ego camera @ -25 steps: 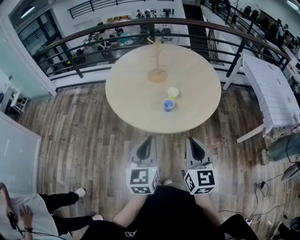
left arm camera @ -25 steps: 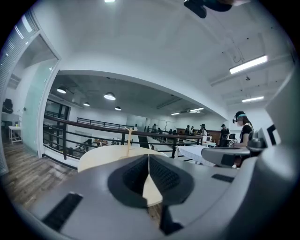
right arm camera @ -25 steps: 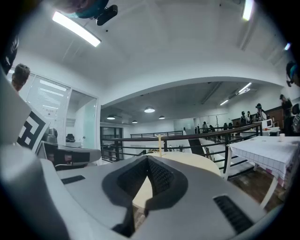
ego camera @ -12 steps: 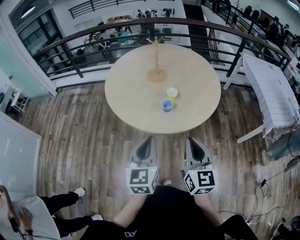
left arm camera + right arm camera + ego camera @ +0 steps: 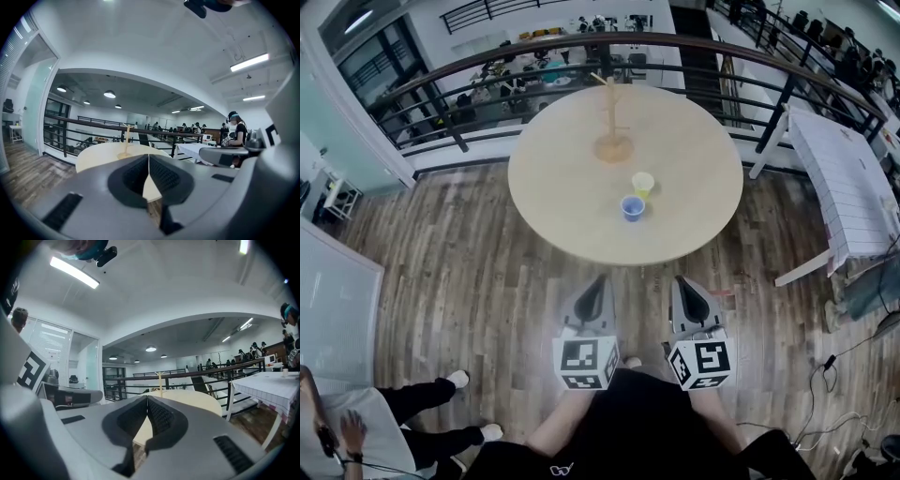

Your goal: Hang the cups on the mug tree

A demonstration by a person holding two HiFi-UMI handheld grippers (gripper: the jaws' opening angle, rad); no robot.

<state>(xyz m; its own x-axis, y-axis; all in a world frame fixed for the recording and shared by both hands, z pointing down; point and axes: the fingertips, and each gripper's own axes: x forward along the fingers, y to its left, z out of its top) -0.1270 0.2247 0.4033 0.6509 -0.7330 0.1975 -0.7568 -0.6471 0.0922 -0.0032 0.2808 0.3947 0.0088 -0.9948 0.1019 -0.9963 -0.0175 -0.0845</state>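
Sitting upright on the table (image 5: 553, 211), the blue cup (image 5: 633, 207) and yellow cup (image 5: 643, 184) lie well ahead of both grippers; the mug tree (image 5: 612, 141) stands vertical beyond. Left gripper (image 5: 599, 281) and right gripper (image 5: 683, 281): jaws together, empty.

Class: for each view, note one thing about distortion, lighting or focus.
Head view: fisheye bows the railing into an arc; the round table is evenly lit. Left gripper view: black corners, left tongs look soft. Right gripper view: the ceiling strip light glares white.
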